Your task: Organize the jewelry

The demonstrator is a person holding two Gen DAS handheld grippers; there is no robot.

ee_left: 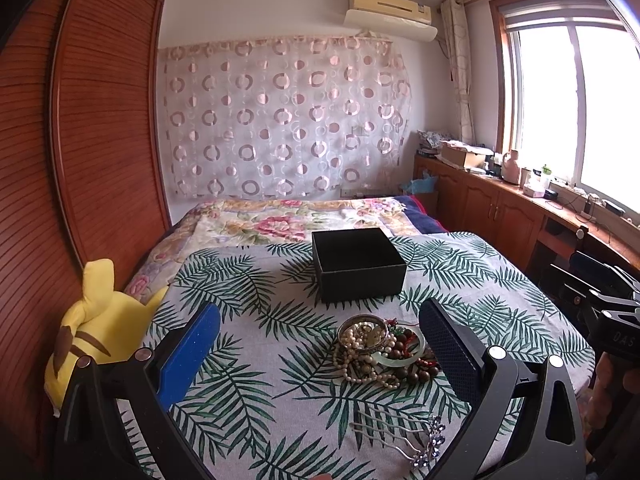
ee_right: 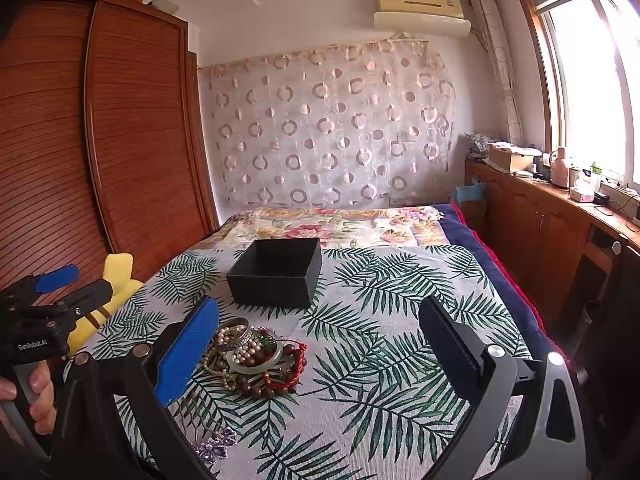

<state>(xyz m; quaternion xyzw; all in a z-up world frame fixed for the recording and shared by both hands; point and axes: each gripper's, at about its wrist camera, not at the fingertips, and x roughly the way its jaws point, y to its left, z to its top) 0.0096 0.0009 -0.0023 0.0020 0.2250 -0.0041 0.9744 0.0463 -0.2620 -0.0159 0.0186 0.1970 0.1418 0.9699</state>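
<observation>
Nearest the left wrist camera, at the lower centre of the frame, a hair comb with a purple flower lies on the leaf-print cloth, just below the left gripper, whose jaws stand wide apart and hold nothing. Between them, right of centre, the jewelry pile of pearls, bangles and dark beads sits heaped, probably so each piece can be picked off in turn. The right gripper is equally spread and empty, with the pile beside its blue finger. Beyond, at mid-frame, the black box stands open, likely the destination. The left handle at the right view's lower left reads "GenRobot.AI"; "DAS" shows at the left view's right edge.
</observation>
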